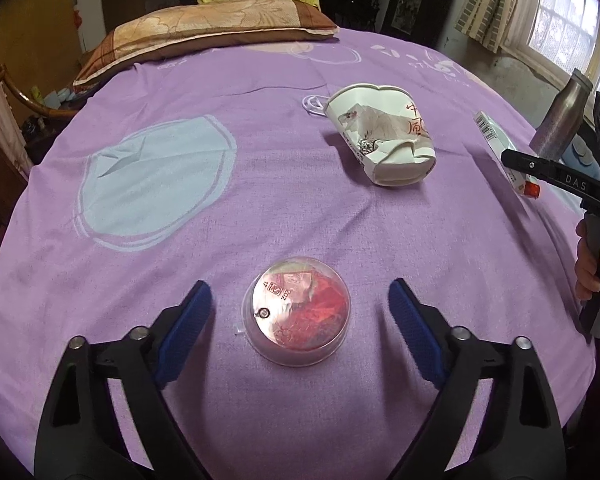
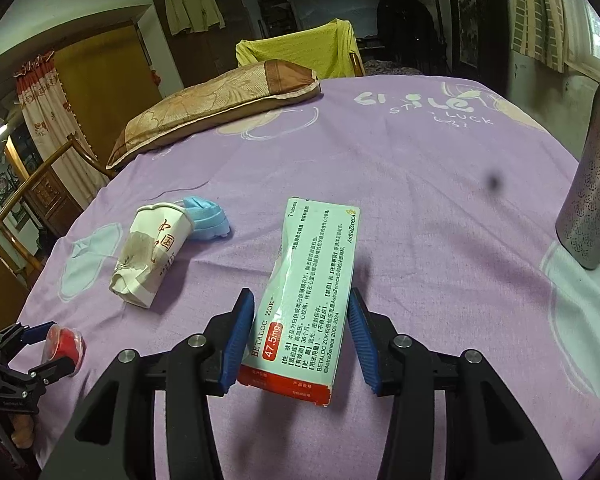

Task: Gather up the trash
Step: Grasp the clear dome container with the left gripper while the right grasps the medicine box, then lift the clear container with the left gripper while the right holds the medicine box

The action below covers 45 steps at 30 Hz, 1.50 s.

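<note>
Both grippers are standing over a purple bedsheet [image 1: 284, 184] with 4 pieces of trash lying on it. The left gripper [image 1: 300, 304] is hovering wide open, its blue pads [image 1: 186, 328] flanking a small clear plastic cup [image 1: 296, 312] with red scraps inside; the pads are sitting clear of it on both sides and gripping nothing. The right gripper [image 2: 300, 332] is straddling the near end of a medicine box [image 2: 304, 300]: the left pad [image 2: 236, 340] is touching or just beside the box edge, the right pad is standing slightly off, so the box does not appear clamped, and whether it is resting on the sheet or lifted cannot be told. Farther out, a crushed paper cup [image 1: 380, 136] is lying on its side, with a crumpled blue face mask [image 2: 206, 218] touching its rim. A metal bottle [image 2: 592, 200] is standing at the right edge; a pillow [image 1: 204, 36] is lying at the far end. No bin is showing in either view. Judgement: the grasping step is in hand for 2 items at once. The next move is calling for both sets of fingers to close squarely, gently on the thin plastic, then lift.
</note>
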### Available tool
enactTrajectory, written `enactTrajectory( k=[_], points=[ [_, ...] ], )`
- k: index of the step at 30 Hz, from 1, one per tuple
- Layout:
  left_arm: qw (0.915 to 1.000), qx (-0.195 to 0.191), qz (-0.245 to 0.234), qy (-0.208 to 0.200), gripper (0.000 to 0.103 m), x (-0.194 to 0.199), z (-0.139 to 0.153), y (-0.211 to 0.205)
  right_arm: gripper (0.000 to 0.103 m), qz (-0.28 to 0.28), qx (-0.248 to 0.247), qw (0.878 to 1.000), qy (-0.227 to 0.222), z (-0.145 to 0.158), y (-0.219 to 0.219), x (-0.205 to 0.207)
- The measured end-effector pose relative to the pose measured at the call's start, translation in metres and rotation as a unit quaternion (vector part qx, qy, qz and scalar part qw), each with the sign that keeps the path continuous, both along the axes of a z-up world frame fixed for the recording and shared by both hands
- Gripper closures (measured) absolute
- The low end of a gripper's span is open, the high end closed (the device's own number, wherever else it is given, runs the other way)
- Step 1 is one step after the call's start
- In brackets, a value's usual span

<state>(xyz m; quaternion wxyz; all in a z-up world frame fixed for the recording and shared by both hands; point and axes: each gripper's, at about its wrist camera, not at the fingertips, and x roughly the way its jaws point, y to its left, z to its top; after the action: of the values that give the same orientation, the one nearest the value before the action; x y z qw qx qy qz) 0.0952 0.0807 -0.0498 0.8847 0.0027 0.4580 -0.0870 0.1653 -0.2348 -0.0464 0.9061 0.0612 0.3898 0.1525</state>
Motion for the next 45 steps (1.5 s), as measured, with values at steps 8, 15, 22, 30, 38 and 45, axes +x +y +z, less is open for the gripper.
enactTrajectory(
  k=[8,15,22,30,38,45],
  points=[
    [0.9998,-0.012,0.013,-0.013,0.049,-0.011,0.007,0.001,0.056,0.004,0.025,0.999,-0.043,0.013,-0.006,-0.023],
    [0.9988,-0.005,-0.007,-0.048,0.049,-0.038,0.028,-0.019,0.056,-0.007,0.049,0.996,-0.068,0.025,-0.025,-0.068],
    [0.9977,-0.016,-0.021,-0.063,0.049,-0.058,0.034,-0.041,0.056,-0.017,0.043,0.996,-0.073,0.030,-0.040,-0.103],
    [0.9971,-0.012,-0.013,-0.075,0.049,-0.074,0.025,-0.057,0.056,-0.028,0.055,0.995,-0.083,0.030,-0.054,-0.142],
    [0.9972,-0.007,0.001,-0.075,0.049,-0.077,0.011,-0.061,0.056,-0.039,0.062,0.994,-0.086,0.020,-0.058,-0.176],
    [0.9986,-0.013,0.006,-0.051,0.049,-0.072,-0.004,-0.057,0.056,-0.030,0.056,0.996,-0.069,0.010,-0.049,-0.181]
  ],
)
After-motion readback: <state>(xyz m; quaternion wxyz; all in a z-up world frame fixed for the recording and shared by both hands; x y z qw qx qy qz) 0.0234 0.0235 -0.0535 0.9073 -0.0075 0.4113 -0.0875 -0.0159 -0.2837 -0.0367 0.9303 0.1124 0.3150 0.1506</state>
